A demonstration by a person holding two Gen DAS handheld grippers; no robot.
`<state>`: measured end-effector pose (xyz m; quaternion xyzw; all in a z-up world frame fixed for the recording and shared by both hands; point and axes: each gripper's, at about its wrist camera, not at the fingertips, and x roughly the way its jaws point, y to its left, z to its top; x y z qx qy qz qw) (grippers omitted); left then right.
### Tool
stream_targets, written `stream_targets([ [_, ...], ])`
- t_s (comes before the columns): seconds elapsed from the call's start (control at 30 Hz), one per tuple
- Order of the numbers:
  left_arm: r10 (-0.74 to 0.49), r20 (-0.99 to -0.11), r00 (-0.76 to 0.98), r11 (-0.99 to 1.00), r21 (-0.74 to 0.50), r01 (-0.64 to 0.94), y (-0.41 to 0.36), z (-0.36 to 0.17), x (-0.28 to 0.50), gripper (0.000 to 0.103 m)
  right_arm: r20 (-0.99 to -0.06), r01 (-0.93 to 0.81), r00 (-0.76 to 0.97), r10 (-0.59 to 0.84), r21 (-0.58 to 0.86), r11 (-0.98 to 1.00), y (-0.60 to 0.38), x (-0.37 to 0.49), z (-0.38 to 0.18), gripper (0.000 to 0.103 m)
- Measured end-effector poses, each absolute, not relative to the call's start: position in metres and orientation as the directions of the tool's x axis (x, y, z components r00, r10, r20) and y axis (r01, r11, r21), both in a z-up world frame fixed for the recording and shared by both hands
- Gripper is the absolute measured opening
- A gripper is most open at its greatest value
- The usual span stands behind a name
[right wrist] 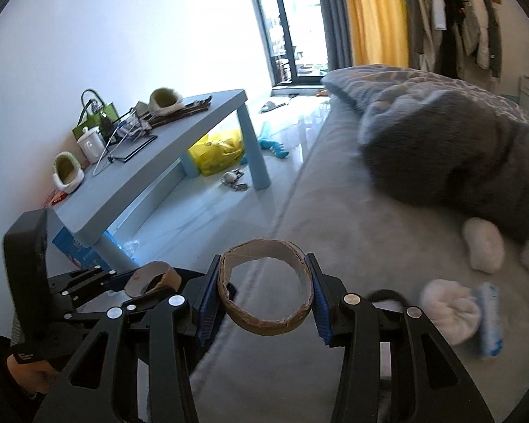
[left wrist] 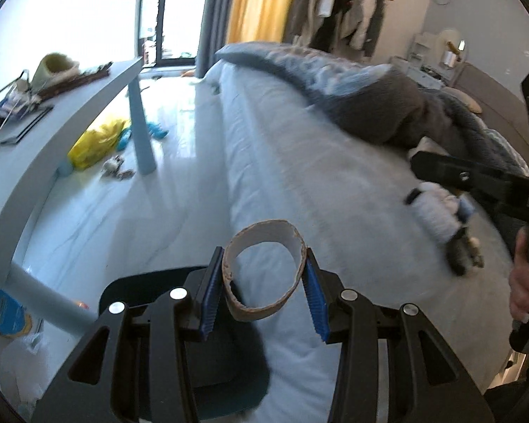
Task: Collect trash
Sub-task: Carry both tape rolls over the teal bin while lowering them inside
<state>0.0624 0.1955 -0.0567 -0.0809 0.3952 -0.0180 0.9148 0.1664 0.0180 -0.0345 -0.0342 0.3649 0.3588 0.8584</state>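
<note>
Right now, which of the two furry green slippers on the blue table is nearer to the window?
The slipper at the table's far end, lying beside the brown sticks. The other slipper sits at the near end, beside the white mug.

Our left gripper (left wrist: pixel 264 278) has black plastic arms with long cut-out slots, round silver screw heads and ribbed blue pads (left wrist: pixel 208 296). Our right gripper (right wrist: pixel 264 282) is built the same: black frame, silver screws, blue pads (right wrist: pixel 321 303).
</note>
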Motion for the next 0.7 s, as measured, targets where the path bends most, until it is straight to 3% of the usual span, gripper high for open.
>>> stream_targets([
  [0.37,-0.016,-0.806,0.592,0.977,-0.138,-0.161,0.261,-0.108,0.055,0.046,-0.679,-0.672,0.415,0.606,0.220,0.707,0.076,0.159,-0.052,0.046],
  [0.7,-0.050,-0.897,0.439,0.964,-0.158,-0.212,0.291,-0.164,0.048,0.046,-0.707,-0.700,0.349,0.615,0.240,0.673,0.126,0.152,-0.066,0.046],
])
